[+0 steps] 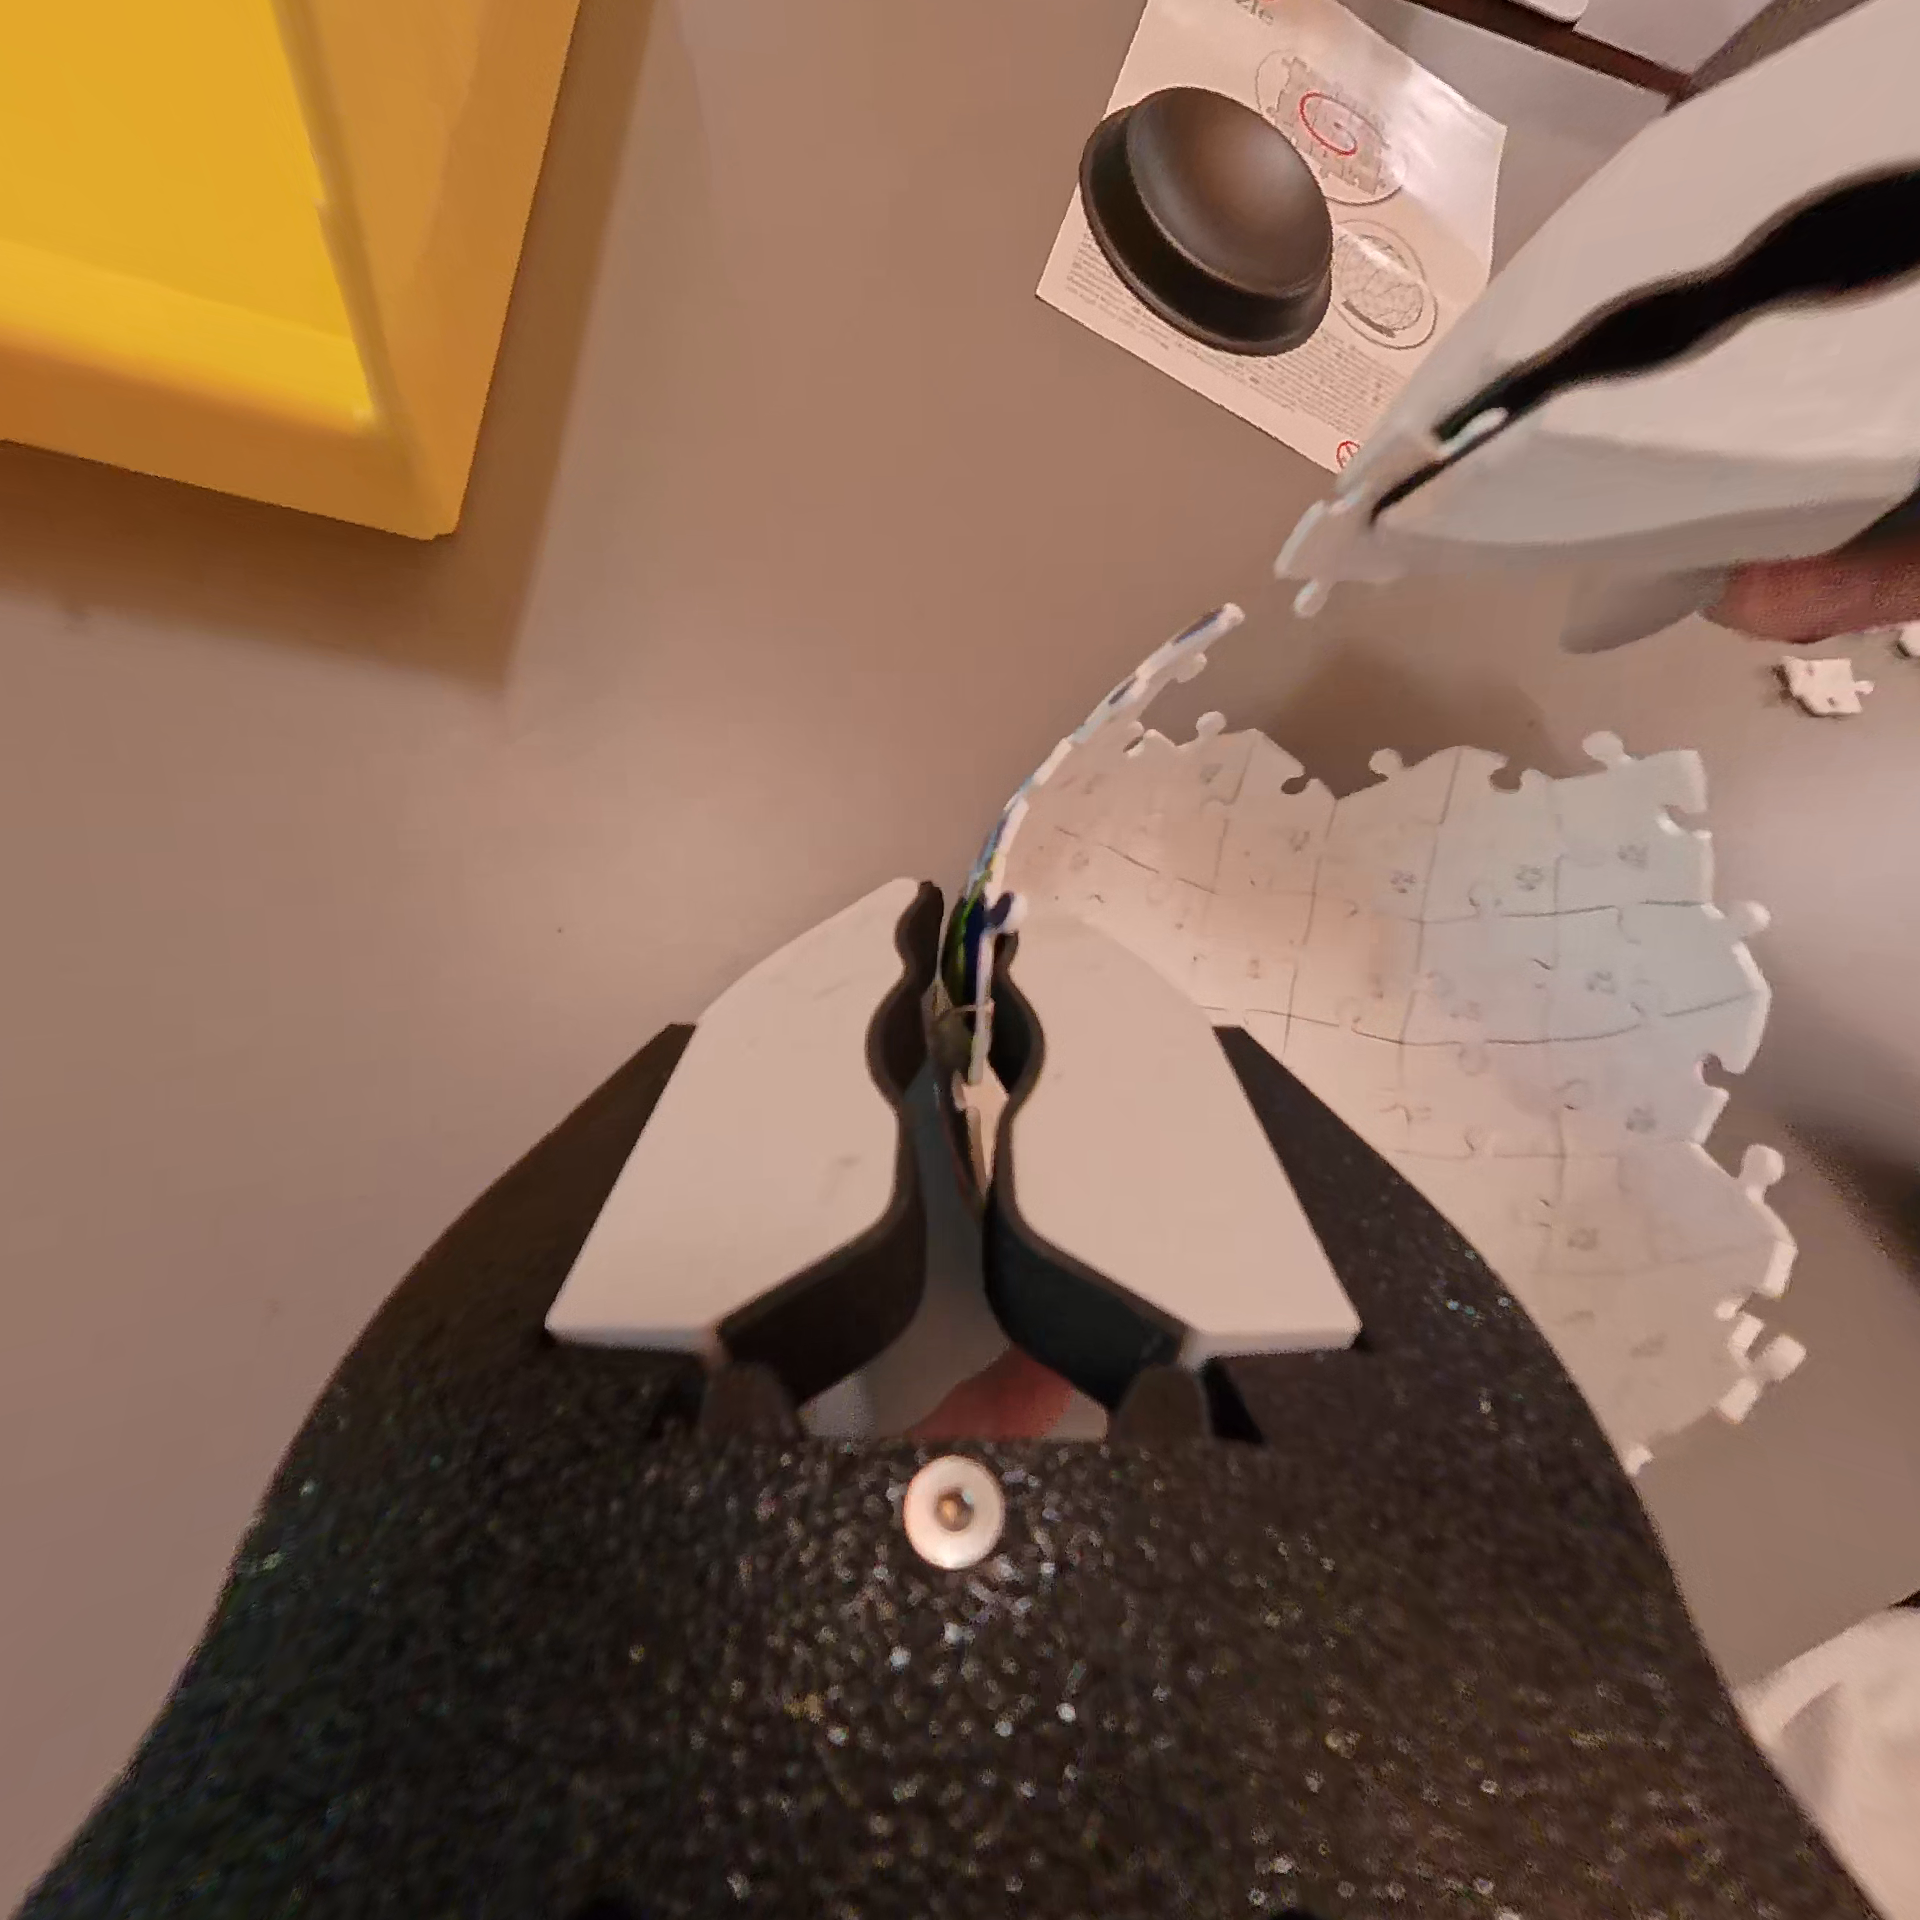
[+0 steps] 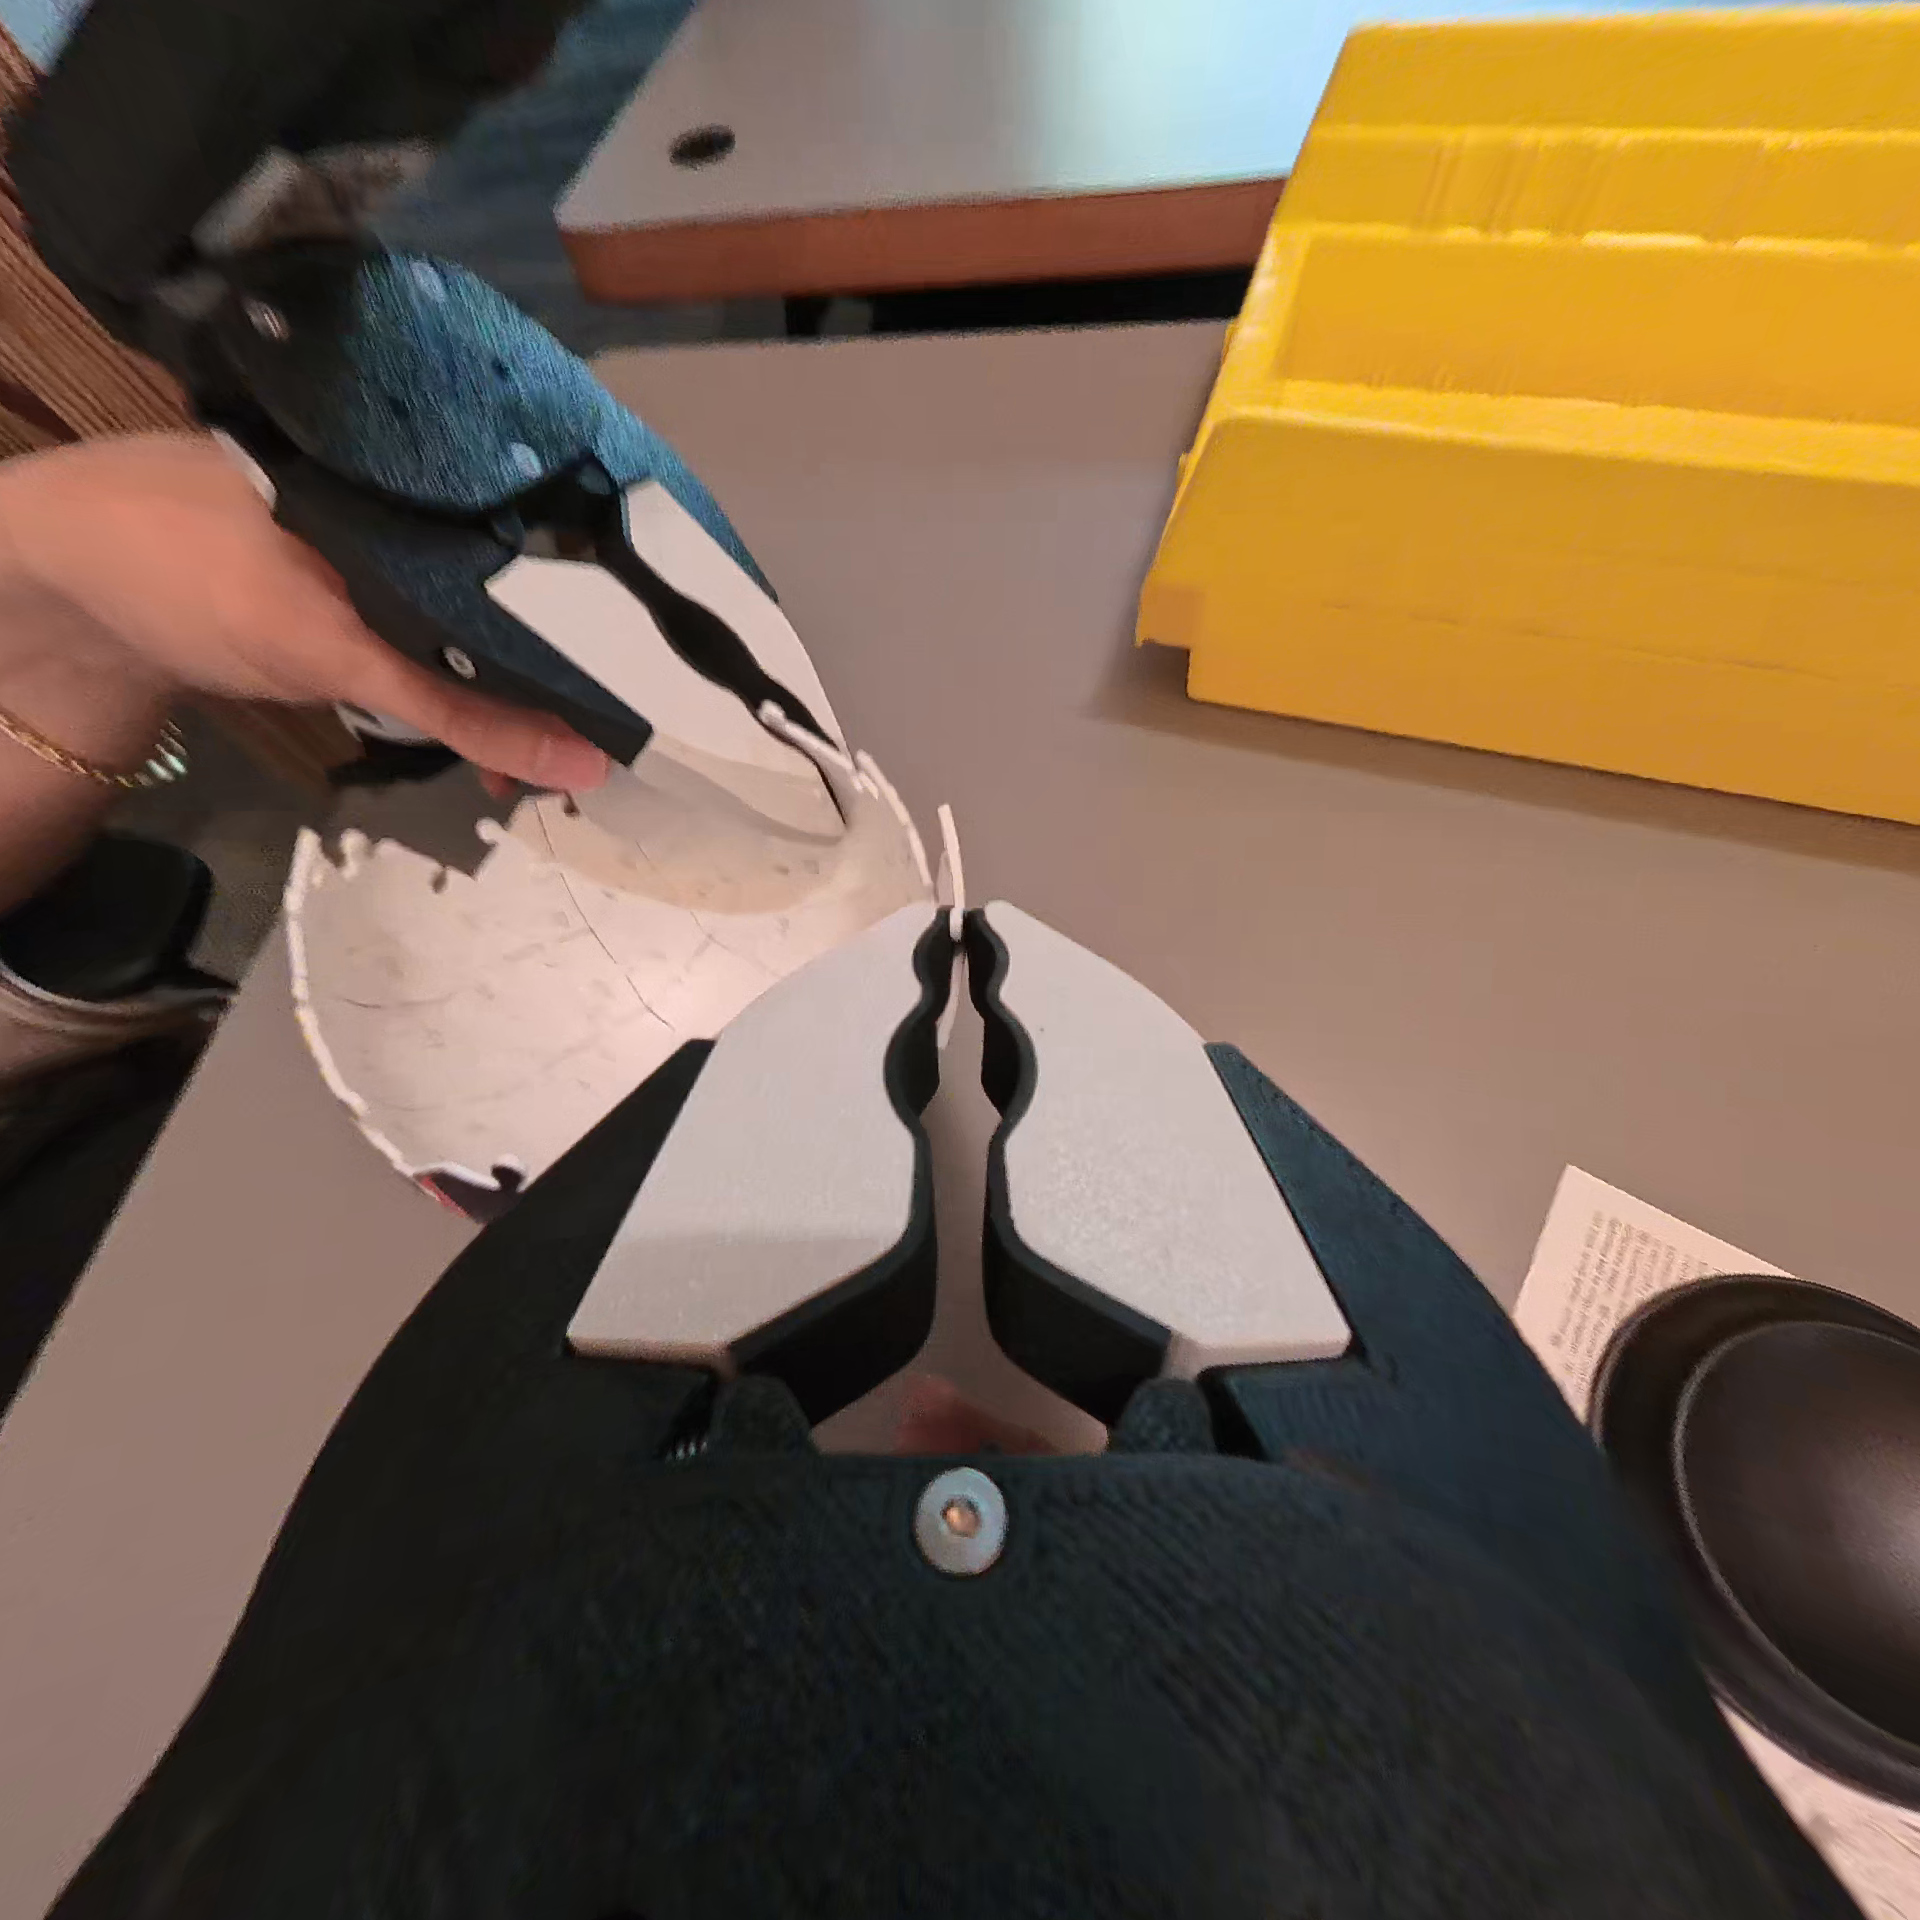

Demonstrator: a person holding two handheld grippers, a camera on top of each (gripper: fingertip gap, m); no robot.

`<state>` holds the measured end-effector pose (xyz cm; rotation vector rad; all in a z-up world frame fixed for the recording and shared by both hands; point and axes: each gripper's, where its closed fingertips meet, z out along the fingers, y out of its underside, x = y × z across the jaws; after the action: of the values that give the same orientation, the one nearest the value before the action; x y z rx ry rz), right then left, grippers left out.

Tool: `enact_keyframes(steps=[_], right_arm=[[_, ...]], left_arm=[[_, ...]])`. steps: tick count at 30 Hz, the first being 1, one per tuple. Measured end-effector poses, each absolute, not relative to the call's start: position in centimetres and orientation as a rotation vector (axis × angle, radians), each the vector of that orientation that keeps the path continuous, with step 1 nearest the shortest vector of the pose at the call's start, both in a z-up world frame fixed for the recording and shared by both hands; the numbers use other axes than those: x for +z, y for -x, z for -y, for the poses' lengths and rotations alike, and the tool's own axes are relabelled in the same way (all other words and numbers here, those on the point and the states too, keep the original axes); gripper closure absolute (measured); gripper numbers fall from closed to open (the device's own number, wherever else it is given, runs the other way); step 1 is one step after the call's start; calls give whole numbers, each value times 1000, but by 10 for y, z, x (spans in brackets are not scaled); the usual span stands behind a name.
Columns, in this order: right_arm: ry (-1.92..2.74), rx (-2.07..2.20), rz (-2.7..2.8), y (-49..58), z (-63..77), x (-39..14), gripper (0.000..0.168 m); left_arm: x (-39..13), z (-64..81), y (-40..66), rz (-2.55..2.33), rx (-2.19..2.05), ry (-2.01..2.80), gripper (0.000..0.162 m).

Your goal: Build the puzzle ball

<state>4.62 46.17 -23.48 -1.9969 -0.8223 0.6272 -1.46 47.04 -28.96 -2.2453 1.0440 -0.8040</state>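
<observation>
The half-built puzzle ball [image 1: 1455, 987] is a curved white shell of joined pieces, hollow side up, with a jagged rim. My left gripper [image 1: 961, 914] is shut on the shell's rim and holds it above the grey table. In the right wrist view the shell [image 2: 468, 987] hangs from the left gripper [image 2: 831, 769], which a hand holds. My right gripper [image 2: 956, 920] is shut on a single white puzzle piece [image 2: 948, 862], edge-on, right next to the shell's rim. In the left wrist view the right gripper [image 1: 1361, 509] holds that piece [image 1: 1325, 551] just above the rim.
A yellow bin [image 1: 208, 260] [image 2: 1558, 468] stands on the table beyond the shell. A black domed stand [image 1: 1205, 218] [image 2: 1787, 1507] sits on a printed sheet [image 1: 1444, 208]. A loose white piece [image 1: 1818, 686] lies at the right. Another table [image 2: 935, 156] is behind. Across from one pair of fingers to the other is roughly 9 centimetres.
</observation>
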Motion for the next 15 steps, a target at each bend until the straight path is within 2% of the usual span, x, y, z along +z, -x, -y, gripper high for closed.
enact_keyframes(steps=[6,15], right_arm=[[1851,959,721,-34,-453,-208,166],[1751,910,758,-30,-448,-185,166]], left_arm=[[-287,-468,16,-1098,-766,2214,152],[-279,-467,15,-1099,-754,2182,136]])
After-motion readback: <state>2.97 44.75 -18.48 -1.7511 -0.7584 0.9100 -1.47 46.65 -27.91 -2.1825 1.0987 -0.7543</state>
